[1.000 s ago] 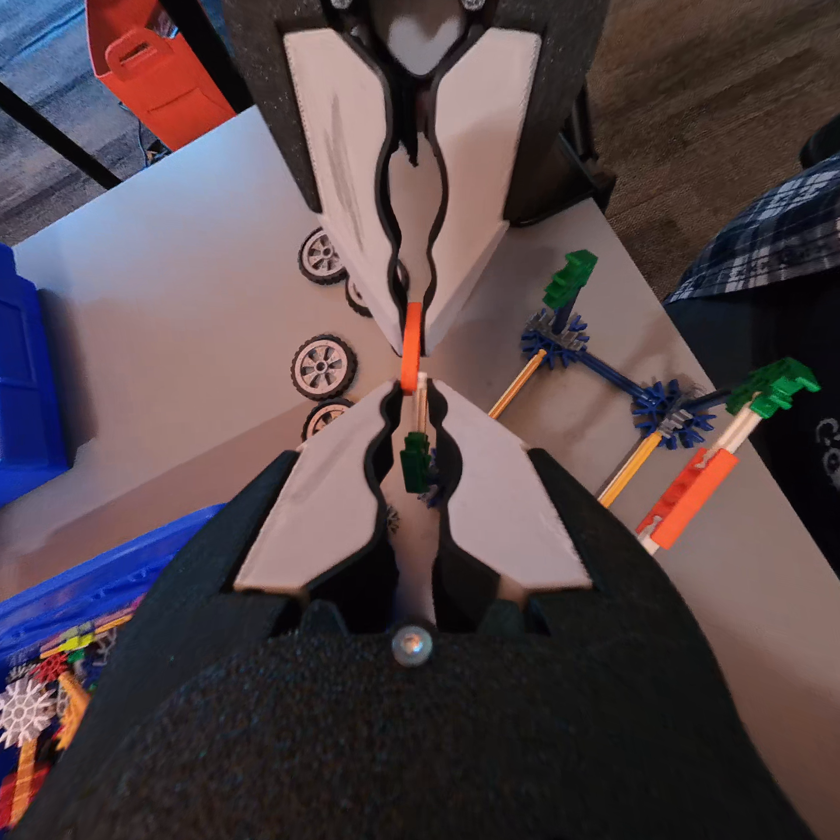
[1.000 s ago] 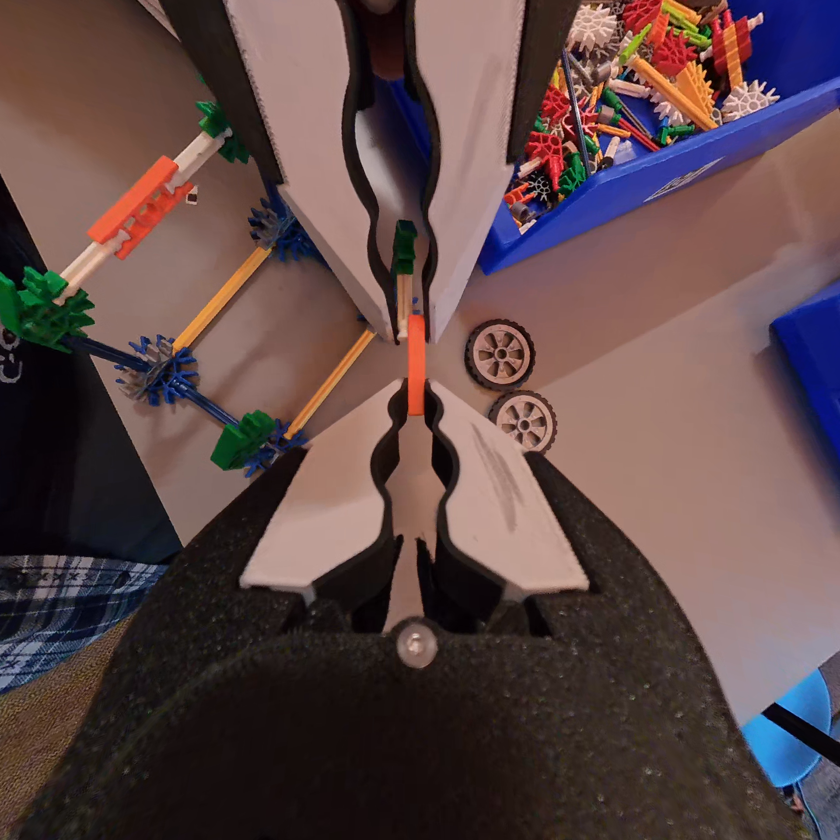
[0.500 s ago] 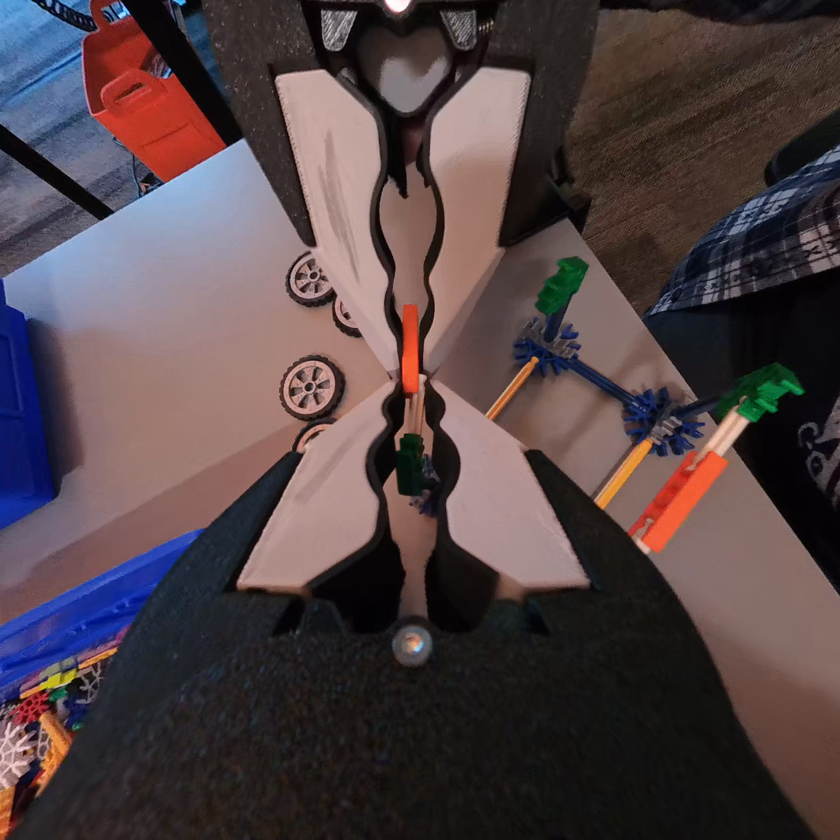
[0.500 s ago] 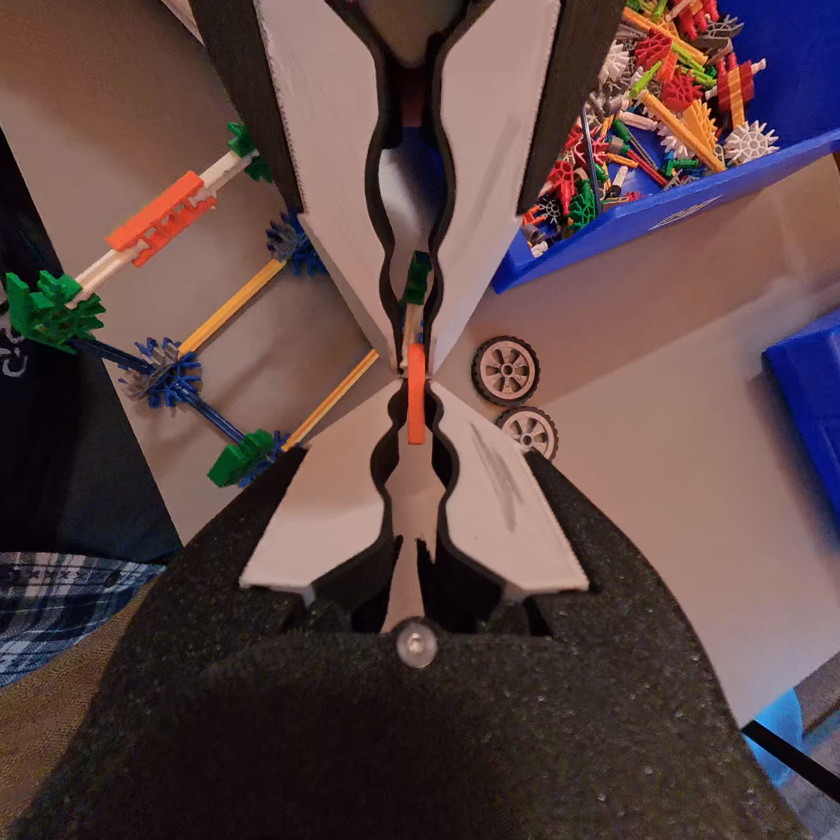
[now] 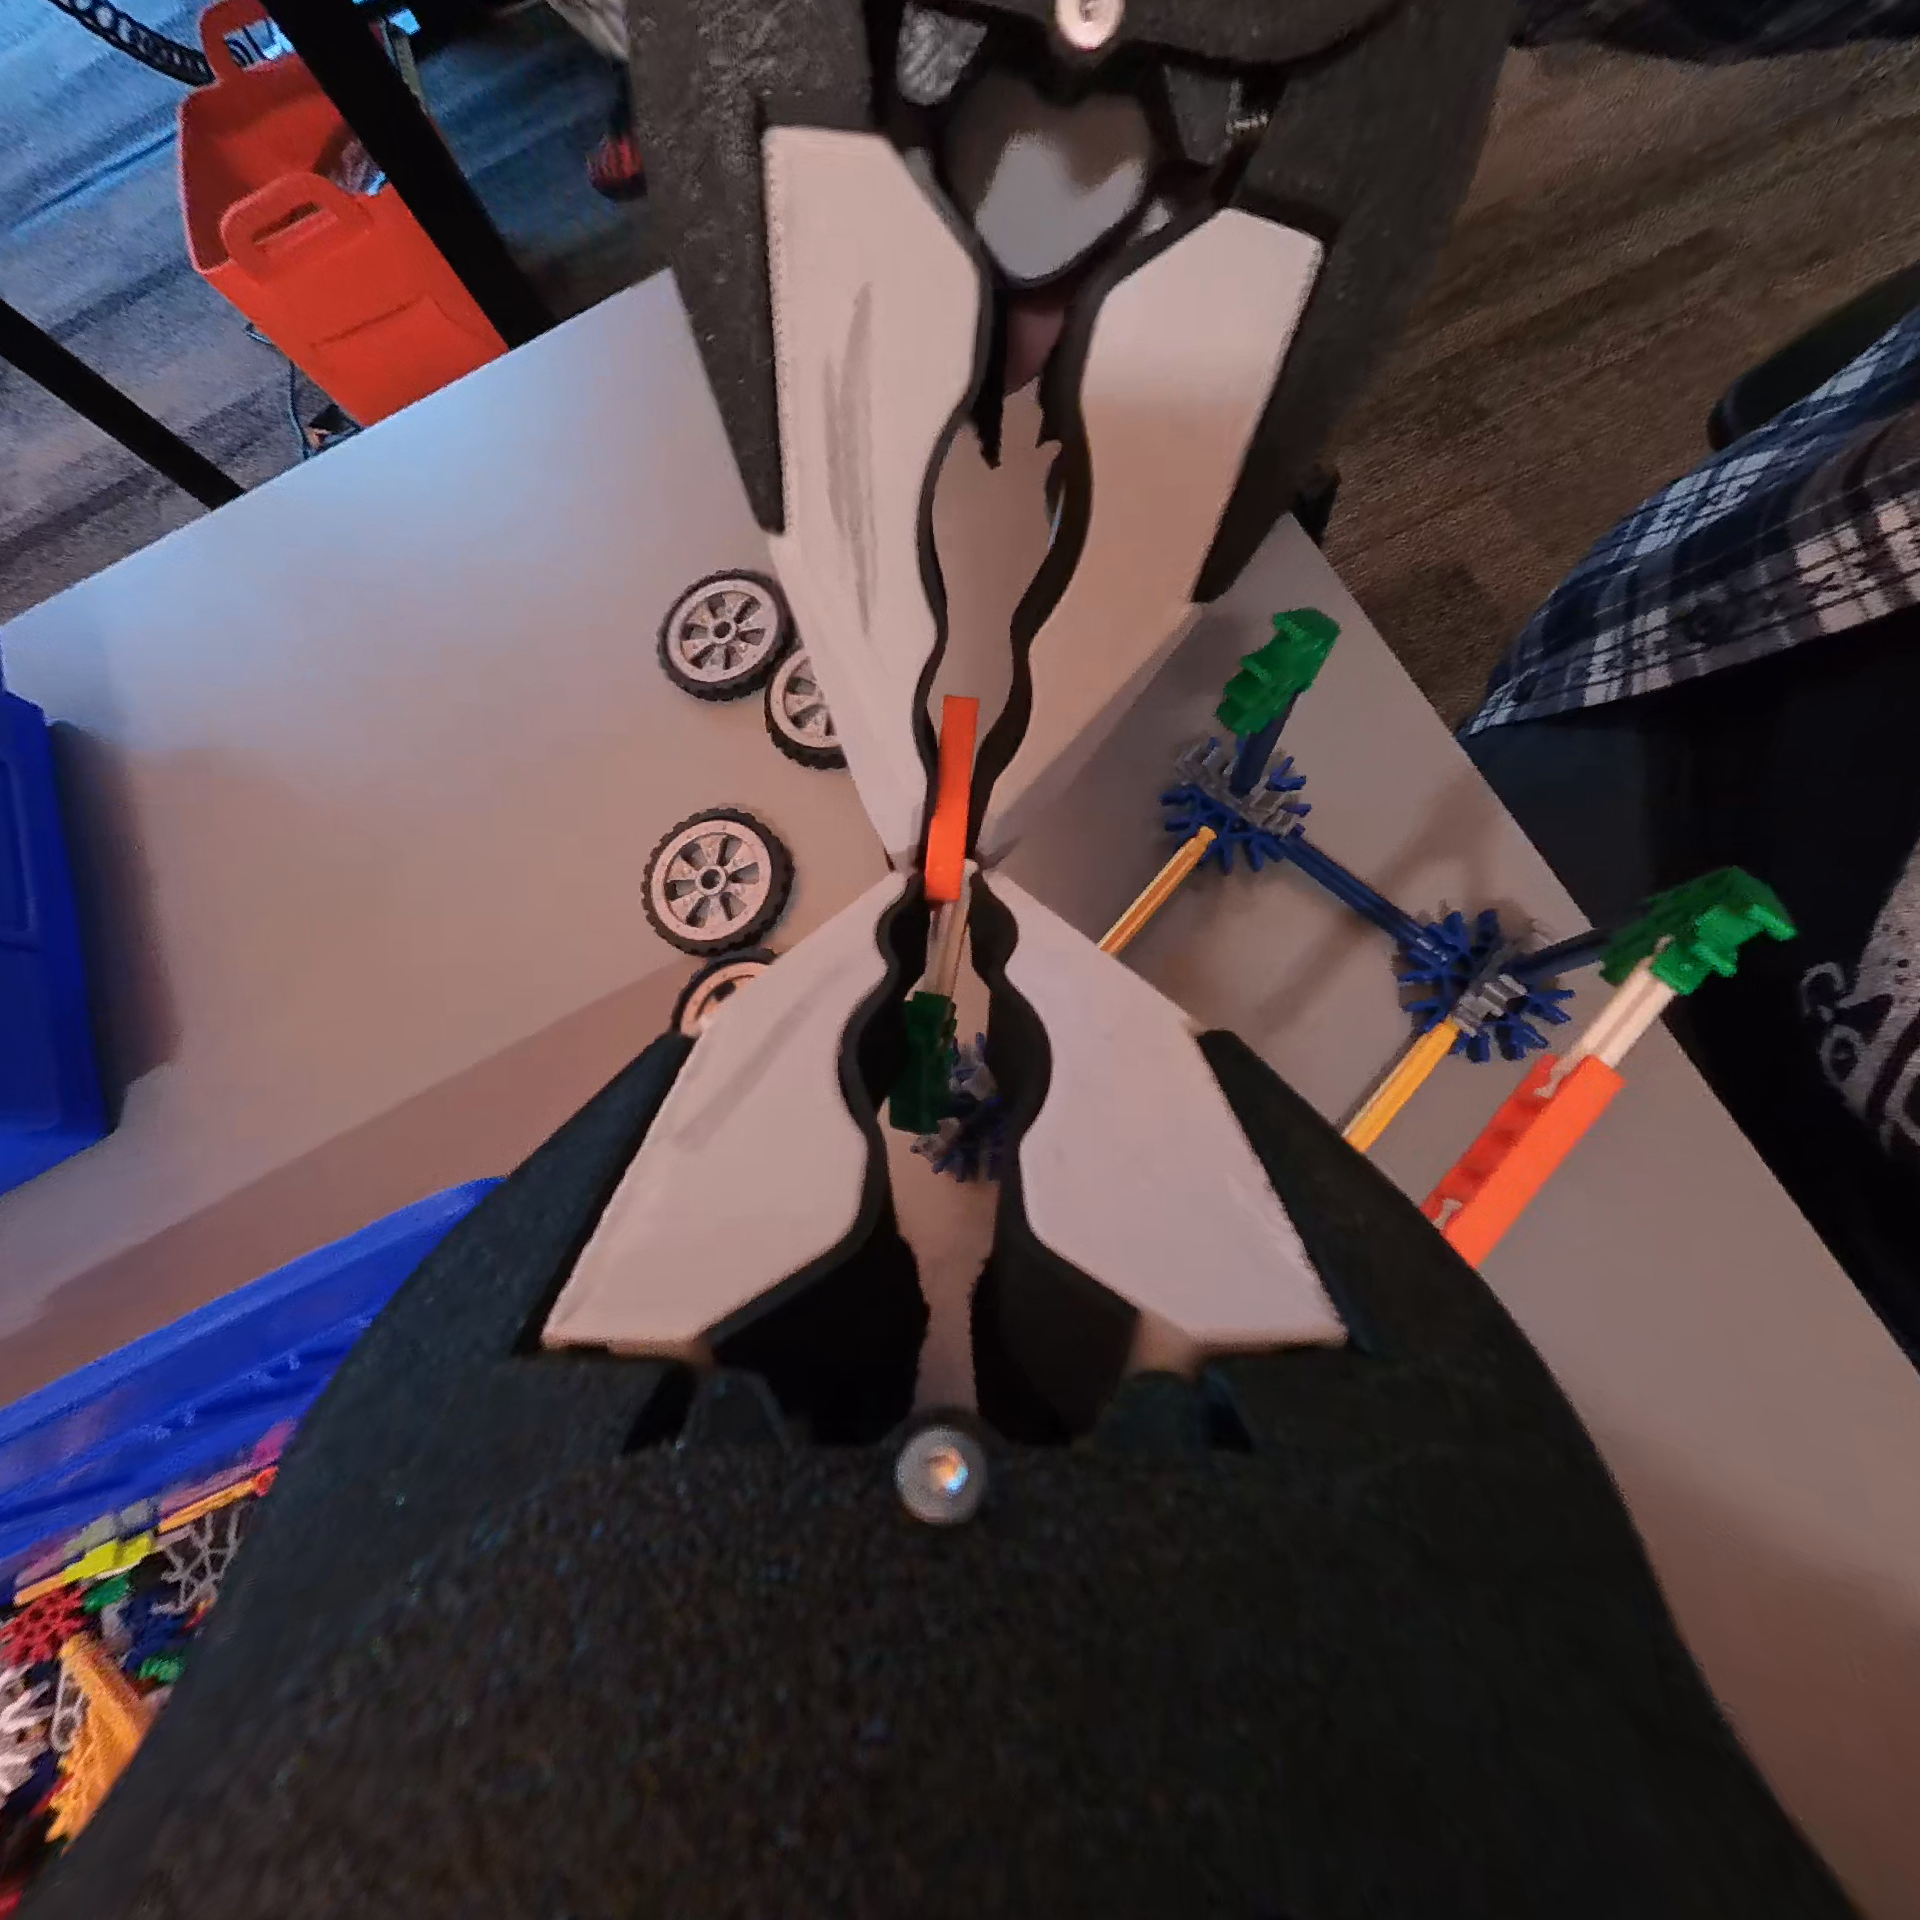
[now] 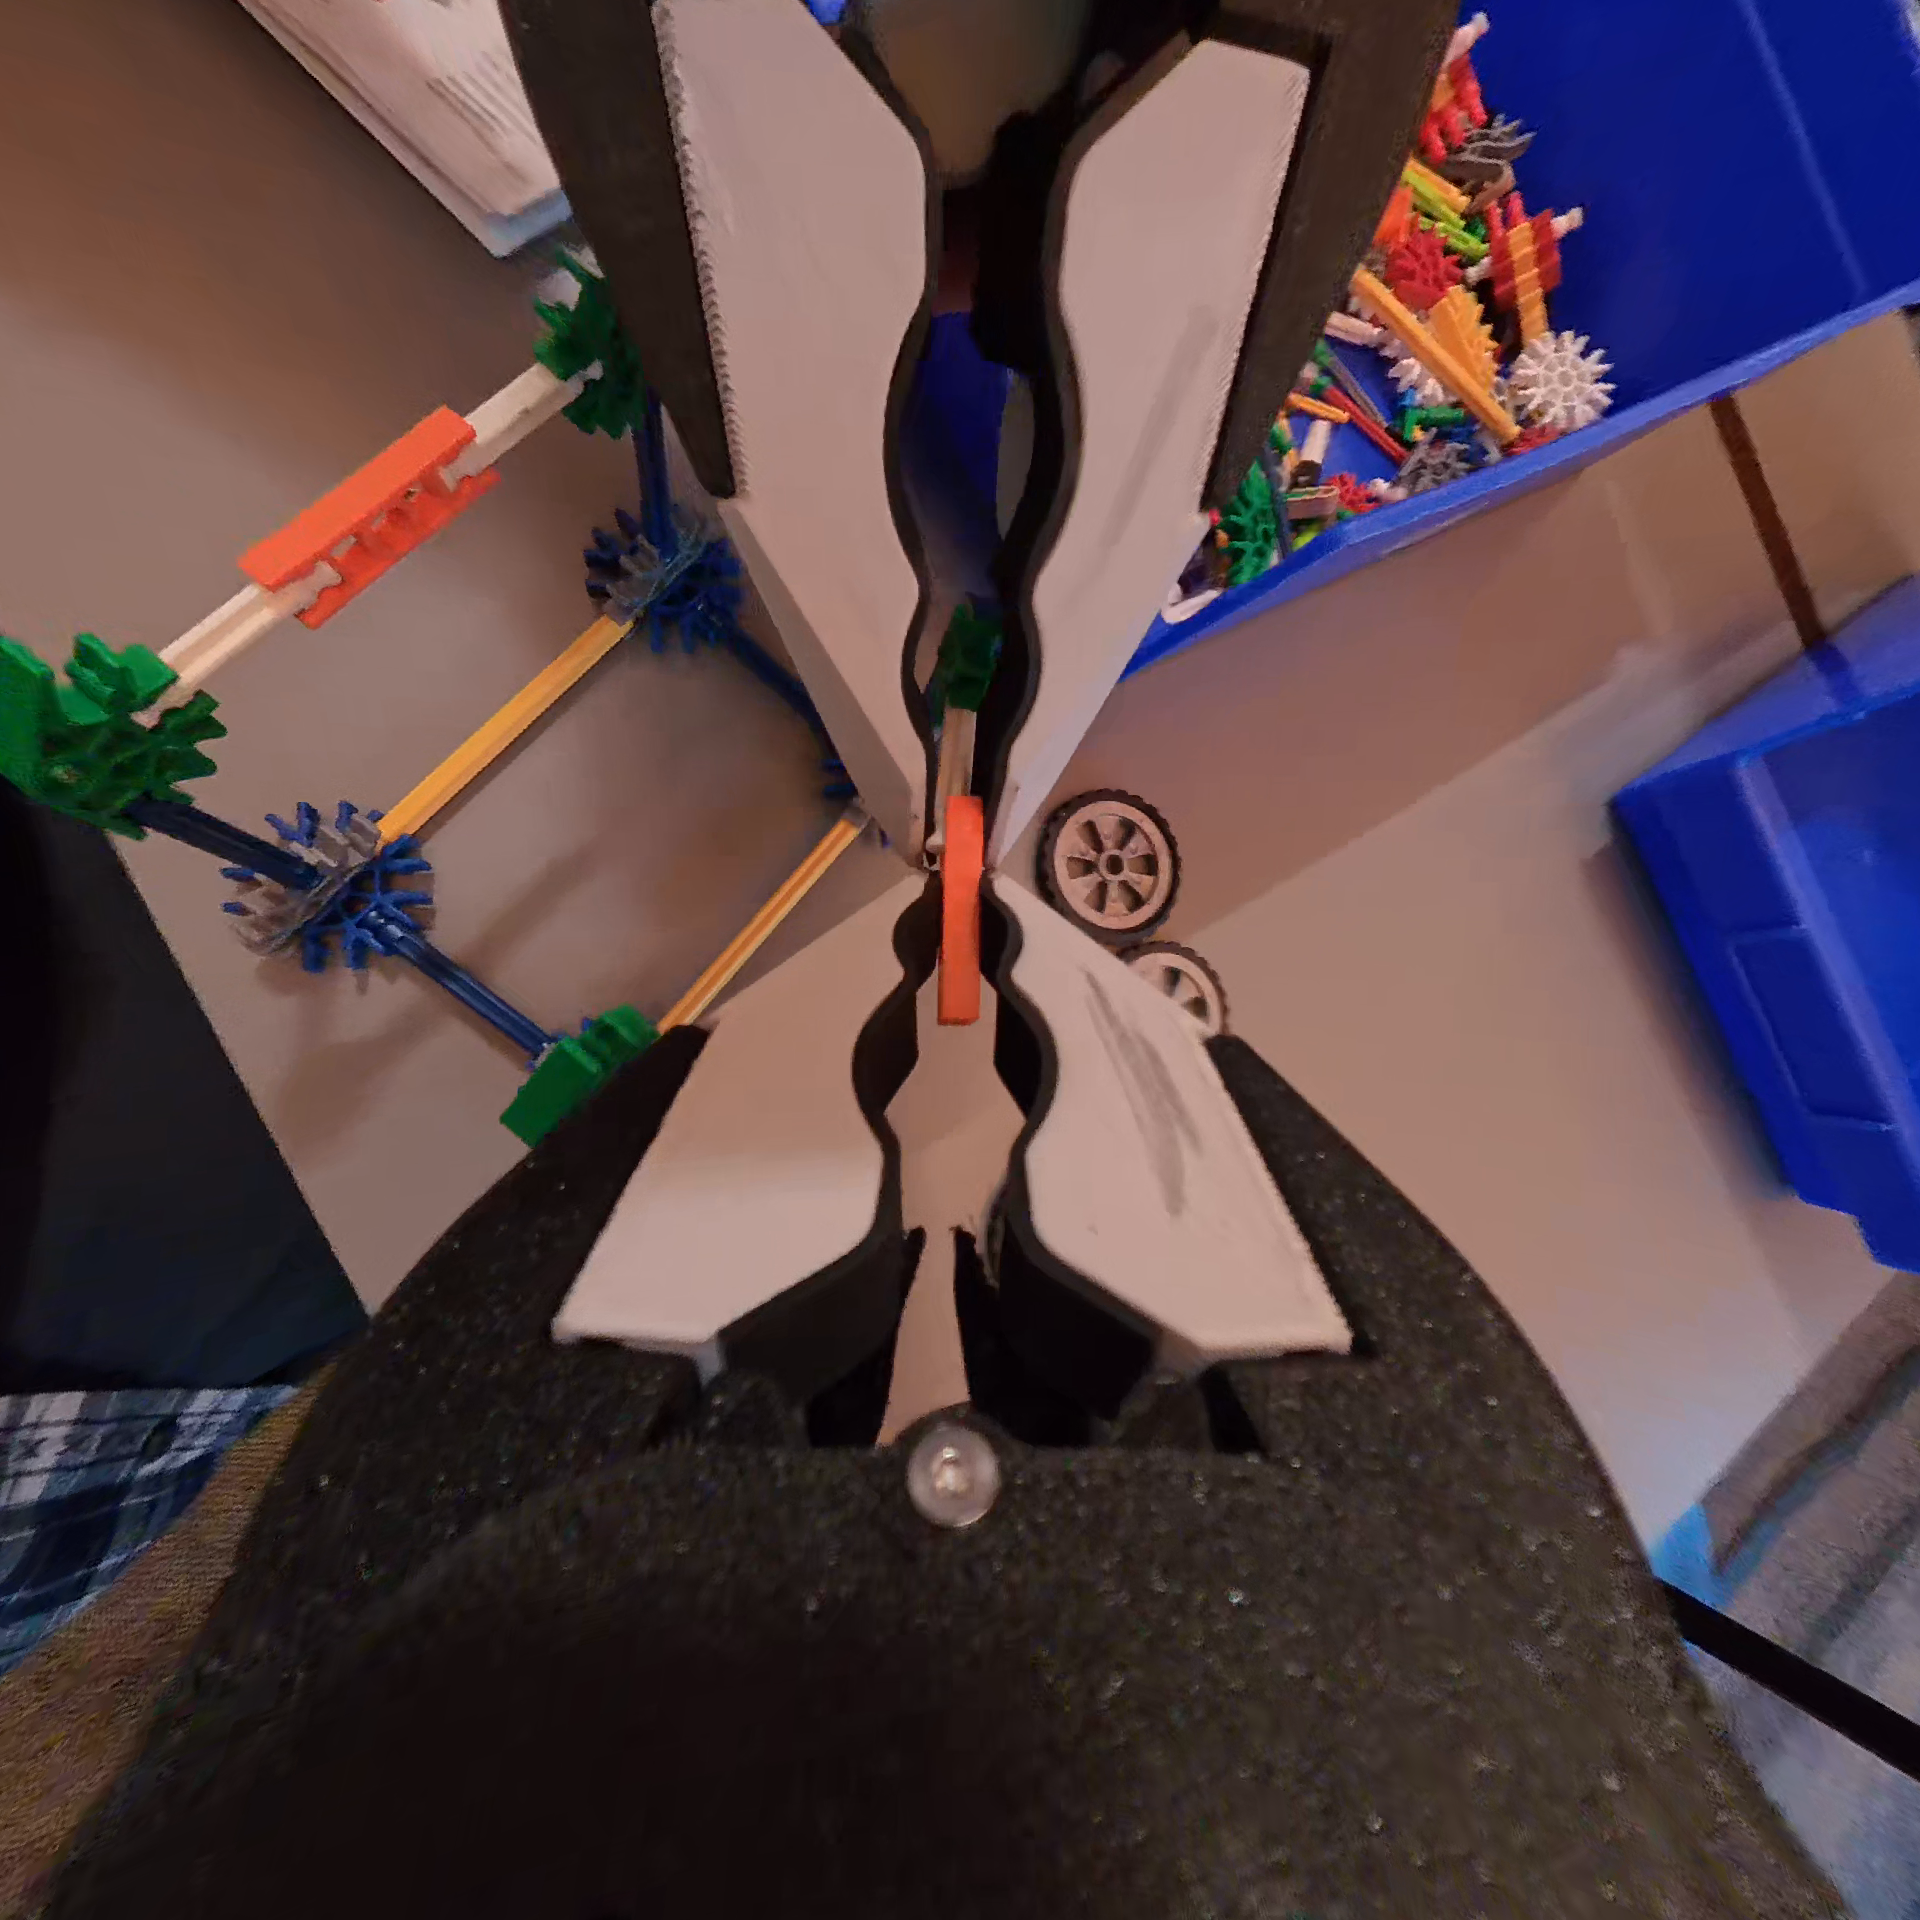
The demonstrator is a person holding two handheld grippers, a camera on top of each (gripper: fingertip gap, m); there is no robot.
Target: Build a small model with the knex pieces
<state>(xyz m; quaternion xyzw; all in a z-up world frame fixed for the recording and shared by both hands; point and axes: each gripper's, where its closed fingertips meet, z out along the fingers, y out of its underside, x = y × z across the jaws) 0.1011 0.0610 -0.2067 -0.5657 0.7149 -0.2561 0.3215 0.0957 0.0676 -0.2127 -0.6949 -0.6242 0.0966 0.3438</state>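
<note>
Two tongs meet tip to tip above your surface (image 5: 364,727). Your left tongs (image 5: 951,904) are clamped narrow on a white rod (image 5: 948,951) with a green connector (image 5: 920,1060). Your right tongs (image 6: 961,904) pinch an orange piece (image 6: 960,914), its far end touching the rod tip. In the left view, three grey wheels (image 5: 717,881) lie at 9 to 11 o'clock of the tips and a rod frame (image 5: 1351,883) at 3 o'clock. A blue bin of parts (image 6: 1455,312) sits at 1 o'clock in the right view.
</note>
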